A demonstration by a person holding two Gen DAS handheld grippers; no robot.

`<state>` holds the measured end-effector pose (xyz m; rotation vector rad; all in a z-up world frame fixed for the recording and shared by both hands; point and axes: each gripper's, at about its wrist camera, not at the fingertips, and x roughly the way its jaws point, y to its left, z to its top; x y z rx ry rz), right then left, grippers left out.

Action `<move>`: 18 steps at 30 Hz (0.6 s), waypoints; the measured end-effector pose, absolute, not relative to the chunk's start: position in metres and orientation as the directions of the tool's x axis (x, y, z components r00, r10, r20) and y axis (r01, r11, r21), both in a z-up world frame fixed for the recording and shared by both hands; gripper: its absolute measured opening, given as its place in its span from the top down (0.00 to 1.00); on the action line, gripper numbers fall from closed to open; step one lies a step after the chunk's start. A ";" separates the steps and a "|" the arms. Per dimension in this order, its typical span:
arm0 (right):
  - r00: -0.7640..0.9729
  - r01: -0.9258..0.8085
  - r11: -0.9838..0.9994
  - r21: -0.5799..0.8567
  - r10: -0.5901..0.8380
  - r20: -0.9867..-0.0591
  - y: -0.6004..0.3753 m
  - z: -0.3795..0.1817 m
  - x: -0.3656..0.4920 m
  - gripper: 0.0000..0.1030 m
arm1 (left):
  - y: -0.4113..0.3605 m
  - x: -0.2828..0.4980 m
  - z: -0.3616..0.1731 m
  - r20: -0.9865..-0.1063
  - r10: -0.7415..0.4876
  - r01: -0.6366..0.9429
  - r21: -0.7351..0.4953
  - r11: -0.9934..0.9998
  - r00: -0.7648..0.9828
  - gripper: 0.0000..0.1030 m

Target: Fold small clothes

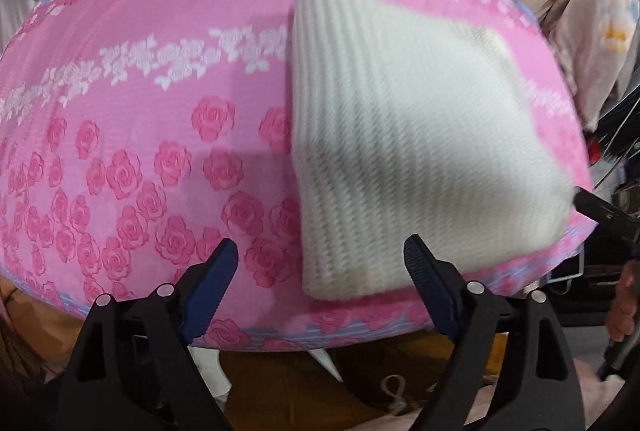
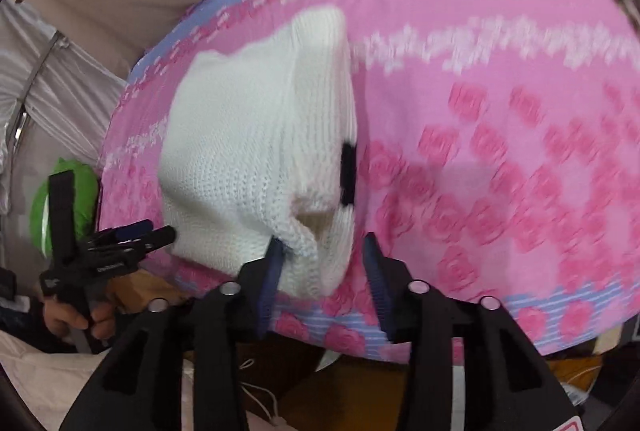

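White knit garment (image 1: 404, 151) lies folded on pink rose cloth (image 1: 140, 111), so left gripper (image 1: 320, 263) and right gripper (image 2: 320, 251) hover at its near edge, jaws apart, gripping nothing.

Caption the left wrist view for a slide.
Open left gripper hovers before a folded white knit on the pink floral cloth.

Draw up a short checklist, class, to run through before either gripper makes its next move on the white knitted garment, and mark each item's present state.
1. White knitted garment folded into a compact block: ok.
2. Garment lying wholly on the pink floral cloth: ok.
3. Left gripper open, holding nothing: ok.
4. Right gripper open: ok.
5. Right gripper's fingers free of the knit: cannot tell; one blue pad sits at its edge.
6. Fold edges neat: not ok, a loose flap gapes near the right gripper.
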<state>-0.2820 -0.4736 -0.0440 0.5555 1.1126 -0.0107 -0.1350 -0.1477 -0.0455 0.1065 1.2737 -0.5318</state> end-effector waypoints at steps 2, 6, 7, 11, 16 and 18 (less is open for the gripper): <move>0.504 0.272 0.864 0.423 0.247 -0.828 -0.483 -0.026 -0.277 0.51 | -0.149 -0.128 -0.033 -0.916 -0.339 0.420 -0.228 0.879 0.213 0.18; 0.545 0.322 0.805 0.498 0.273 -0.793 -0.506 -0.031 -0.227 0.50 | -0.174 -0.105 -0.030 -0.911 -0.349 0.374 -0.252 0.893 0.220 0.17; 0.541 0.337 0.800 0.496 0.267 -0.798 -0.508 -0.037 -0.212 0.50 | -0.178 -0.100 -0.032 -0.912 -0.345 0.374 -0.247 0.894 0.222 0.17; 0.469 0.308 0.824 0.476 0.304 -0.829 -0.494 -0.066 -0.149 0.80 | -0.190 -0.094 -0.050 -0.926 -0.293 0.377 -0.189 0.907 0.239 0.17; 0.594 0.149 0.896 0.418 0.257 -0.763 -0.476 -0.006 -0.135 0.88 | -0.190 -0.093 -0.057 -0.932 -0.263 0.384 -0.155 0.910 0.248 0.17; 0.630 0.158 0.884 0.440 0.253 -0.734 -0.487 -0.005 -0.138 0.88 | -0.192 -0.091 -0.069 -0.942 -0.237 0.392 -0.130 0.911 0.238 0.16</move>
